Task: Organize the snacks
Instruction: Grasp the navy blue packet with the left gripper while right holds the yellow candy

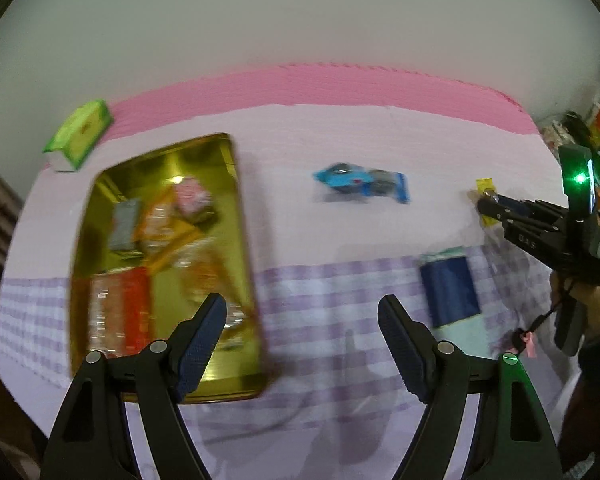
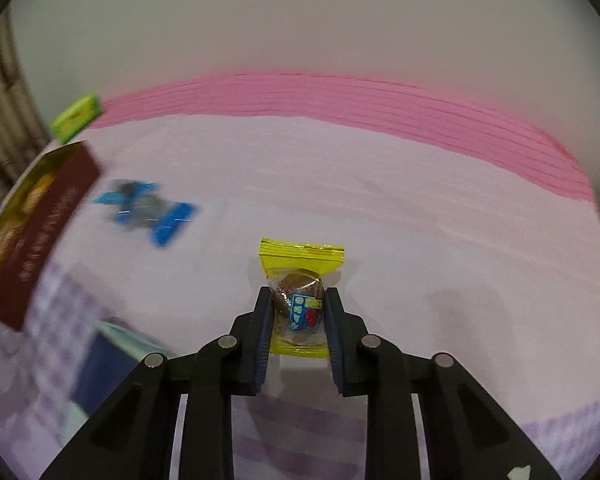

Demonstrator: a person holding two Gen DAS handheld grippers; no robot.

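Your right gripper [image 2: 296,312] has its jaws pinching the yellow snack packet [image 2: 300,280], blue pads pressed on both sides of the clear middle where a brown round sweet shows. The packet sits on the pink cloth [image 2: 420,208] of the tabletop, its top seal sticking out past the fingertips; in the left wrist view the same gripper [image 1: 485,202] reaches in from the right edge with that packet [image 1: 485,184] at its tip, your hand [image 1: 596,296] behind it. Your left gripper [image 1: 302,320] has its jaws spread wide with nothing between them, hovering over the purple checked part of the cloth [image 1: 320,292]. Its left finger overlaps the near end of the gold tin tray [image 1: 228,168], which holds an orange-red pack [image 1: 120,312], a grey pack [image 1: 124,224], a pink wrapped piece [image 1: 192,196] and some orange wrappers, all blurred. Between tray and right gripper lies a blue snack packet [image 1: 360,182], apart from both. A dark blue pouch [image 1: 452,292] lies just right of the left gripper's right finger. A green box [image 1: 80,132] sits beyond the tray, at the far left corner.
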